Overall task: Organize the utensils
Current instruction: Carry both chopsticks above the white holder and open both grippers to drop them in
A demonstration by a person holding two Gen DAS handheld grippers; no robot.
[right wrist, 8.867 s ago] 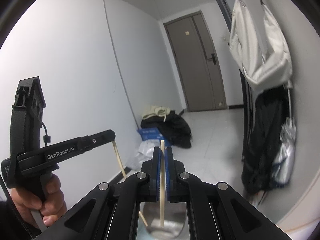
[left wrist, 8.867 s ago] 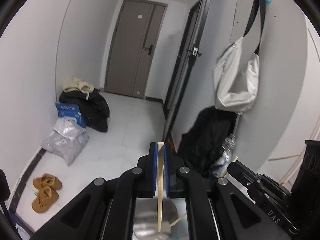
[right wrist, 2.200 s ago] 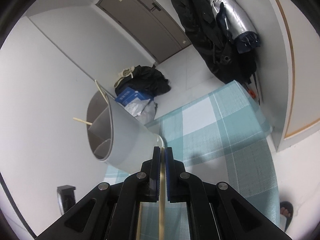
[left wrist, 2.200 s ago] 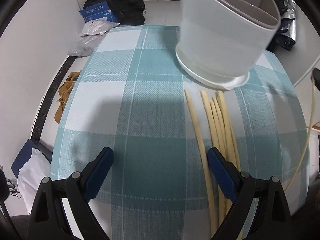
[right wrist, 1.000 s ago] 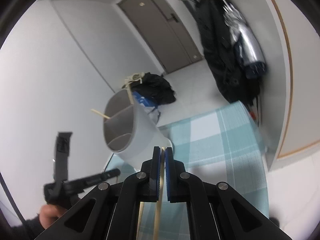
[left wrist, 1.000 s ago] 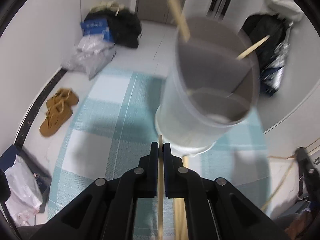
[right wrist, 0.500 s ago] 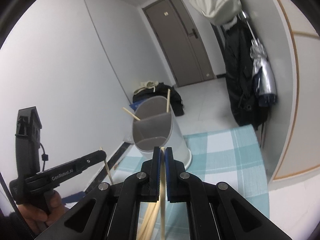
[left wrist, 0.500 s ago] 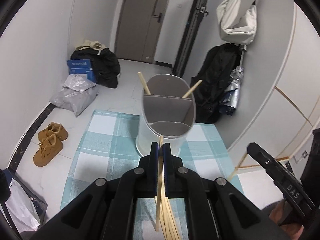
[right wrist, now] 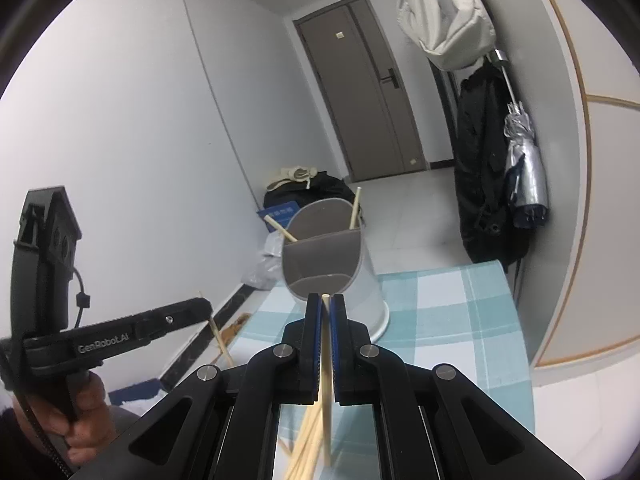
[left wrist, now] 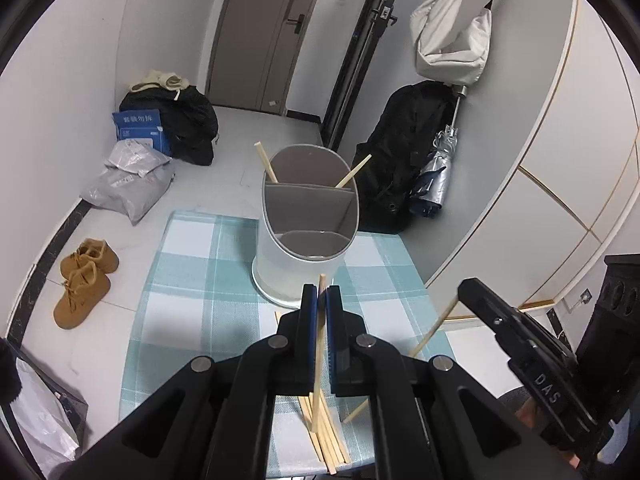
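Both grippers, left [left wrist: 321, 296] and right [right wrist: 326, 308], have risen from the table [left wrist: 192, 280], each clamped on one chopstick [left wrist: 319, 344] for dropping into the holder [left wrist: 308, 216] ahead.

Left gripper [left wrist: 321, 300] angled downward, its blue-padded fingers [left wrist: 310, 320] pinched together on a thin stick, right gripper [right wrist: 327, 312] tilted less steeply, clamped the same way, a hand [right wrist: 86, 420] wrapped around the left gripper's handle
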